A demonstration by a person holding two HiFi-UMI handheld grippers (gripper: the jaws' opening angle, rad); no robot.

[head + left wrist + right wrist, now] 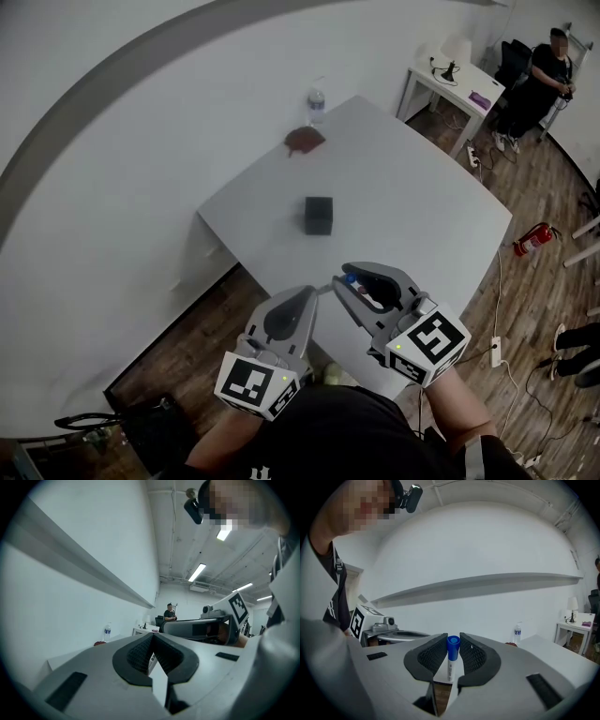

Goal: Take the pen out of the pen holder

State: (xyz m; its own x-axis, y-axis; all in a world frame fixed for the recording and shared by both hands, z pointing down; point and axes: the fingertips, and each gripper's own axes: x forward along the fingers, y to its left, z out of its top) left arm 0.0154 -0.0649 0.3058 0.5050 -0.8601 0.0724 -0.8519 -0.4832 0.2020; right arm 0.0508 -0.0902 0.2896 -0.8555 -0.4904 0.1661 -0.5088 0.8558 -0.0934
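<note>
A black square pen holder (319,215) stands near the middle of the white table (422,202). Both grippers are held up in front of the person, short of the table's near corner and well back from the holder. My right gripper (359,284) is shut on a white pen with a blue cap (350,278). In the right gripper view the pen (452,654) stands upright between the pads, cap at the fingertips. My left gripper (292,309) hangs just to its left with jaws together and nothing in them. The left gripper view shows those tips (153,638) meeting.
A water bottle (316,101) and a flat brown object (305,139) sit at the table's far corner. Beyond it are a second white desk (450,86) with a lamp and a seated person (539,84). A red fire extinguisher (532,240) lies on the wooden floor at the right.
</note>
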